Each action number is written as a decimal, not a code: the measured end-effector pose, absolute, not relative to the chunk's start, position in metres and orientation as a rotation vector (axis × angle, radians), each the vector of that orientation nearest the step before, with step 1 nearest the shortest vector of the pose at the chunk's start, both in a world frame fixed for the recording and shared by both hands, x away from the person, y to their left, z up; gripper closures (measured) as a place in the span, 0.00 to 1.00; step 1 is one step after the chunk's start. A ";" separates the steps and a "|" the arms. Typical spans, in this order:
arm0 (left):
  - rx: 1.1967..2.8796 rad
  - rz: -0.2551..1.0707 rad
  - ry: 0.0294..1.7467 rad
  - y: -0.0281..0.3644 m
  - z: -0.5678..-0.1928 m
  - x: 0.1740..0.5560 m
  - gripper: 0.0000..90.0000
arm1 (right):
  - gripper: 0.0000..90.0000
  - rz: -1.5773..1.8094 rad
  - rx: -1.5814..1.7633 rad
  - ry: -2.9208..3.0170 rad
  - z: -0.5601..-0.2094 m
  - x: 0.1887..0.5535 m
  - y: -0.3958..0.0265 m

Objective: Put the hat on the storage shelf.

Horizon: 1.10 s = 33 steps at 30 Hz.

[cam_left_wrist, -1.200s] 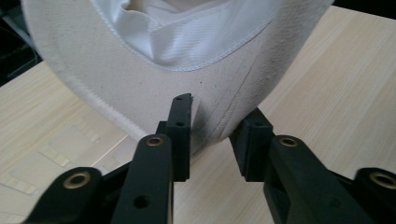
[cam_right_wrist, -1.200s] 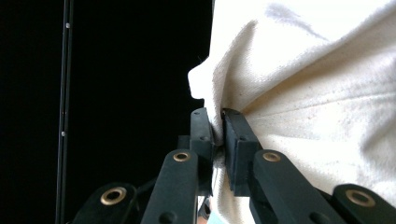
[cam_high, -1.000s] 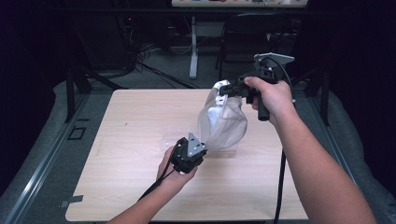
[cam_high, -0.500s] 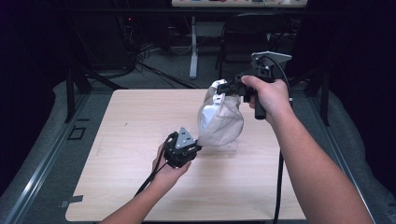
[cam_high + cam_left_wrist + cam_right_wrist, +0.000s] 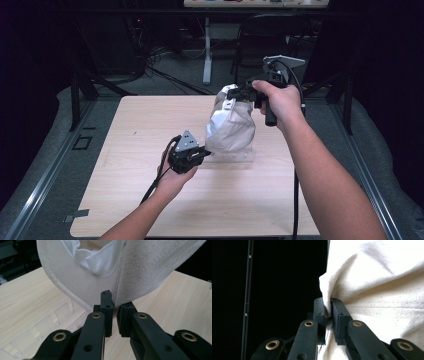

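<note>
A white canvas hat [image 5: 230, 125] hangs over the middle of the wooden table [image 5: 140, 130], stretched between both grippers. My right gripper [image 5: 232, 92] holds it up from the top; in the right gripper view the gripper [image 5: 328, 312] is shut on a bunched fold of the hat [image 5: 382, 290]. My left gripper [image 5: 202, 152] sits at the hat's lower left edge. In the left gripper view the gripper [image 5: 115, 312] is shut on the rim of the hat [image 5: 140, 270], whose white lining shows above.
A clear acrylic stand [image 5: 240, 159] lies flat on the table under the hat, and its slotted part [image 5: 37, 327] shows in the left gripper view. A dark chair [image 5: 270, 35] and floor cables stand beyond the far edge. A metal rail [image 5: 45, 175] runs along the left.
My left gripper has shifted a little left and up with the hat's lower edge in it, and the hat hangs more bunched. The right gripper has stayed almost still.
</note>
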<state>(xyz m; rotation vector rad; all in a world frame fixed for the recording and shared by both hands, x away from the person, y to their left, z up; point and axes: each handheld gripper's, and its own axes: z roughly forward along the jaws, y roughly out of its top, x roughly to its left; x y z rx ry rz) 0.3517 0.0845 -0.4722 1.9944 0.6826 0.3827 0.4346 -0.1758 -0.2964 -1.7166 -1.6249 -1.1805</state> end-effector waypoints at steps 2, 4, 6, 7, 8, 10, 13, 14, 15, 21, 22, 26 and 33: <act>1.985 0.369 0.689 0.086 -0.475 0.353 0.94 | 0.93 -1.174 -1.717 -1.618 -0.300 0.436 -0.174; 1.971 0.336 0.695 0.087 -0.479 0.356 0.94 | 0.93 -1.162 -1.719 -1.620 -0.303 0.437 -0.172; 1.971 0.332 0.699 0.088 -0.484 0.357 0.94 | 0.93 -1.149 -1.716 -1.635 -0.306 0.438 -0.170; 1.970 0.334 0.699 0.088 -0.486 0.357 0.94 | 0.93 -1.149 -1.721 -1.631 -0.307 0.438 -0.169; 1.975 0.332 0.700 0.088 -0.488 0.357 0.94 | 0.93 -1.146 -1.720 -1.633 -0.309 0.439 -0.168; 1.972 0.325 0.702 0.087 -0.493 0.357 0.94 | 0.93 -1.131 -1.723 -1.642 -0.312 0.440 -0.165; 1.967 0.320 0.711 0.089 -0.495 0.358 0.94 | 0.93 -1.121 -1.715 -1.645 -0.315 0.441 -0.163; 1.967 0.320 0.711 0.089 -0.495 0.358 0.94 | 0.93 -1.117 -1.713 -1.646 -0.316 0.441 -0.162; 1.967 0.318 0.715 0.091 -0.497 0.359 0.94 | 0.93 -1.113 -1.714 -1.649 -0.317 0.441 -0.161; 1.957 0.329 0.740 0.092 -0.501 0.355 0.95 | 0.93 -1.111 -1.697 -1.643 -0.322 0.442 -0.154; 1.956 0.331 0.745 0.091 -0.502 0.355 0.95 | 0.93 -1.110 -1.698 -1.644 -0.322 0.442 -0.153; 1.957 0.313 0.760 0.093 -0.504 0.356 0.95 | 0.93 -1.108 -1.699 -1.655 -0.323 0.441 -0.152; 1.952 0.280 0.775 0.099 -0.507 0.357 0.95 | 0.93 -1.093 -1.697 -1.661 -0.327 0.442 -0.153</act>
